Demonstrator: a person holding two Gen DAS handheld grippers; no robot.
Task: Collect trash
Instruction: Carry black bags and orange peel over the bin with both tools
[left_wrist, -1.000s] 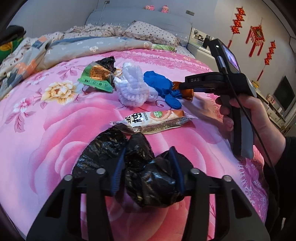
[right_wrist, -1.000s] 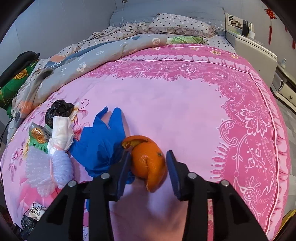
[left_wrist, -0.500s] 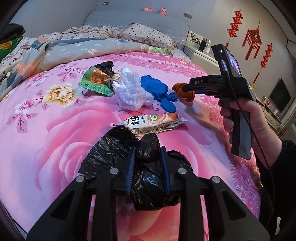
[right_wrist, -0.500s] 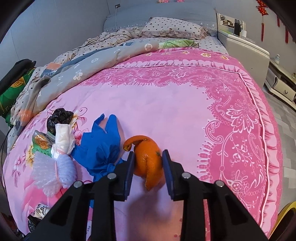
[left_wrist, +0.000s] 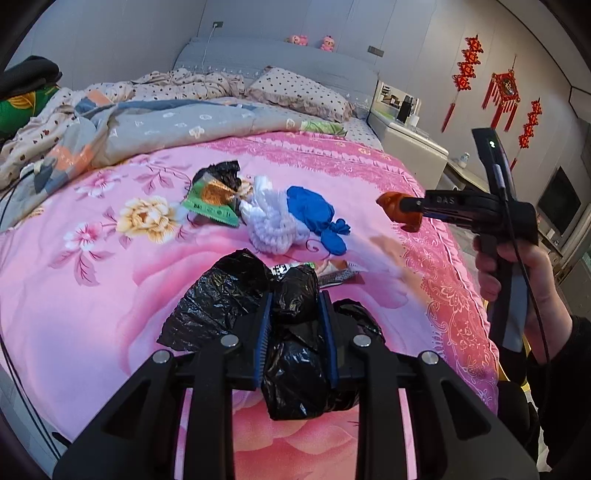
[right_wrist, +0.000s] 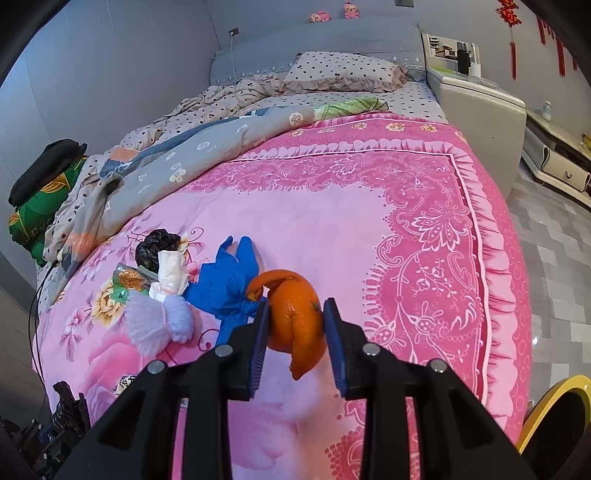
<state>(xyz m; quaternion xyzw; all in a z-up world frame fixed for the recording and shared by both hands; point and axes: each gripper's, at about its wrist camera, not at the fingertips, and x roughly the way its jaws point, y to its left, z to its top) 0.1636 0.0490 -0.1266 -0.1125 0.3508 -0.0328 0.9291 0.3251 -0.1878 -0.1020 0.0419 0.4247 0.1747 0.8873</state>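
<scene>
My left gripper (left_wrist: 295, 299) is shut on a crumpled black plastic bag (left_wrist: 295, 354), held a little above the pink bedspread (left_wrist: 92, 295). My right gripper (right_wrist: 295, 314) is shut on a piece of orange peel (right_wrist: 295, 325), also lifted off the bed. The left wrist view shows that peel (left_wrist: 397, 210) at the tip of the right gripper, held by a hand (left_wrist: 532, 273). On the bed lie a blue glove (left_wrist: 310, 210), white foam netting (left_wrist: 269, 225), a green wrapper (left_wrist: 212, 199), a small black bag (left_wrist: 223, 171) and a snack wrapper (left_wrist: 336, 273) half hidden behind the held bag.
Rumpled quilts (right_wrist: 207, 147) and pillows (right_wrist: 343, 72) fill the far end of the bed. A white bedside cabinet (right_wrist: 480, 107) stands at the right, with tiled floor (right_wrist: 554, 240) beside it. A yellow rim (right_wrist: 546, 402) shows at the lower right, below the bed's edge.
Both pairs of jaws closed, the left on the black bag and the right on the orange peel. Both grippers then rose, lifting their pieces off the bedspread.
</scene>
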